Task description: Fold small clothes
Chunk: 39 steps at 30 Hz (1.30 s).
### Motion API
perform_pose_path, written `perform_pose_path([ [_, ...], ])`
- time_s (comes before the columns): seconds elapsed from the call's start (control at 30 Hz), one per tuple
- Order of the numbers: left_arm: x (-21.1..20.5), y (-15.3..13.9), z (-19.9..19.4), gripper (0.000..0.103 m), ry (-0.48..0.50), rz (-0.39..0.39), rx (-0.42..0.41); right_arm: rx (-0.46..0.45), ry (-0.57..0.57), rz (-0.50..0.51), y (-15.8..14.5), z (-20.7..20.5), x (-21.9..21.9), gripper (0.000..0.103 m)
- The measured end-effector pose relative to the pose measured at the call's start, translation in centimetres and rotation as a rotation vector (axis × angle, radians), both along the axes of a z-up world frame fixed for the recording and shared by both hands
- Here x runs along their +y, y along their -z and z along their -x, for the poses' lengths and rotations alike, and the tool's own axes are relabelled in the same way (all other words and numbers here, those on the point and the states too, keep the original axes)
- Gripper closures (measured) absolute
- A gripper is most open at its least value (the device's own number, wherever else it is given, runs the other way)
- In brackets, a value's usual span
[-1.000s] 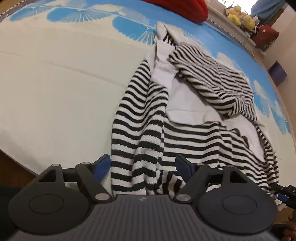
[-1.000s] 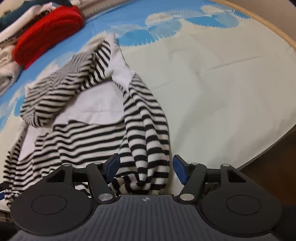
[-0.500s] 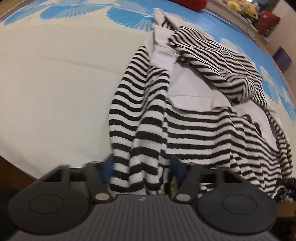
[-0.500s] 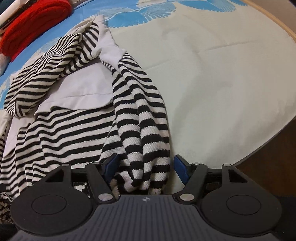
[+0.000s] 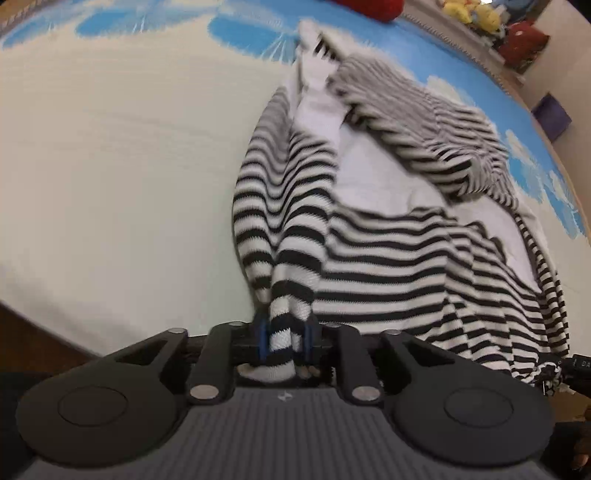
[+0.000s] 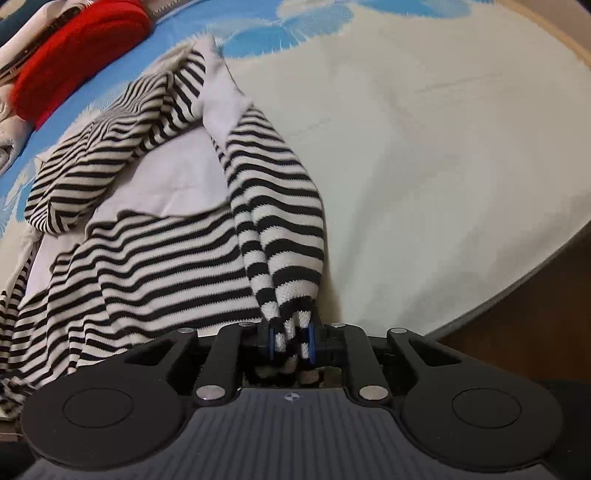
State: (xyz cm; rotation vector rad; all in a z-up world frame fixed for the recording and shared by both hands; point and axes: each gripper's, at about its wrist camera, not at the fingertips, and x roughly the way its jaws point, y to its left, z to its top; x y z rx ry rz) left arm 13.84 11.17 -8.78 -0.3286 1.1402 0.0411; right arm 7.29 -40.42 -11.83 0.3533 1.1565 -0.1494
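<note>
**Both grippers pinched on the hem of a striped garment**

Cream bedding (image 5: 110, 177) with blue fan-shaped prints spreads out ahead of both grippers, and the black-and-white striped garment (image 5: 388, 258) lies rumpled on it, its pale lining showing in the middle.

Seen from the left wrist, the left gripper (image 5: 284, 341) has just been closing, and its blue-padded jaws now stand narrow, clamped on a bunched roll of striped knit at the garment's near edge. The gathered cloth rises straight ahead from the jaws in a thick fold, while the rest of the garment spreads ahead and to the right of them. Part of the other gripper shows at the far right edge, beside the hem there.

Seen from the right wrist, the right gripper (image 6: 291, 343) has likewise just been closing, and its pads press on a similar bunch of the striped garment (image 6: 155, 258) at the near edge. From these jaws the fold runs ahead, and the body of the garment spreads ahead and to the left. To the right of the jaws lies bare bedding (image 6: 443, 147).

Far ahead and left of the right gripper sits a red cushion (image 6: 77, 55). Far ahead and right of the left gripper are yellow plush toys (image 5: 469, 13), blurred.
</note>
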Motion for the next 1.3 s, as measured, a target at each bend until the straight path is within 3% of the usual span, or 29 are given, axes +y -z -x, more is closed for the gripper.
perform_pose_path([
  [0.03, 0.1, 0.2, 0.0, 0.070, -0.008, -0.005, 0.005, -0.001, -0.005, 0.004, -0.1, 0.0, 0.1, 0.084],
  [0.07, 0.1, 0.3, -0.1, 0.069, -0.013, -0.010, 0.009, 0.000, -0.008, 0.005, -0.1, 0.0, 0.1, 0.081],
  [0.37, -0.6, 0.5, -0.3, 0.066, 0.008, -0.039, 0.004, 0.013, -0.018, 0.031, 0.1, 0.0, 0.3, 0.073],
  [0.4, -0.8, 0.5, -0.3, 0.067, 0.011, -0.040, 0.003, 0.014, -0.025, 0.034, 0.1, 0.0, 0.4, 0.073],
  [0.47, -1.0, 0.5, -0.3, 0.082, 0.030, -0.042, -0.005, 0.005, -0.048, 0.034, 0.0, 0.0, 0.7, 0.087],
  [0.5, -1.1, 0.5, -0.2, 0.091, 0.044, -0.038, -0.009, -0.001, -0.054, 0.033, -0.1, 0.0, 0.9, 0.088],
  [0.67, -1.2, -0.3, 0.1, 0.093, 0.066, -0.062, -0.042, -0.038, -0.025, 0.005, -1.0, 0.3, 0.4, 0.090],
  [0.73, -0.9, -0.3, 0.1, 0.090, 0.052, -0.044, -0.033, -0.033, -0.017, -0.001, -0.9, 0.3, 0.1, 0.090],
  [0.8, -0.5, 0.0, 0.1, 0.081, 0.032, -0.030, -0.007, -0.006, -0.016, 0.018, -0.6, 0.3, 0.2, 0.084],
  [0.83, -0.4, 0.2, 0.1, 0.076, 0.024, -0.028, 0.001, 0.011, -0.022, 0.033, -0.3, 0.2, 0.3, 0.077],
  [0.9, -0.4, 0.3, 0.1, 0.074, 0.018, -0.031, 0.005, 0.026, -0.041, 0.052, 0.0, 0.3, 0.7, 0.072],
  [1.2, -1.1, 0.3, 0.2, 0.072, 0.041, -0.063, -0.001, 0.023, -0.062, 0.066, -0.1, 0.5, 0.7, 0.072],
  [1.3, -1.1, 0.3, 0.2, 0.072, 0.044, -0.064, -0.002, 0.012, -0.066, 0.051, -0.2, 0.5, 0.8, 0.082],
])
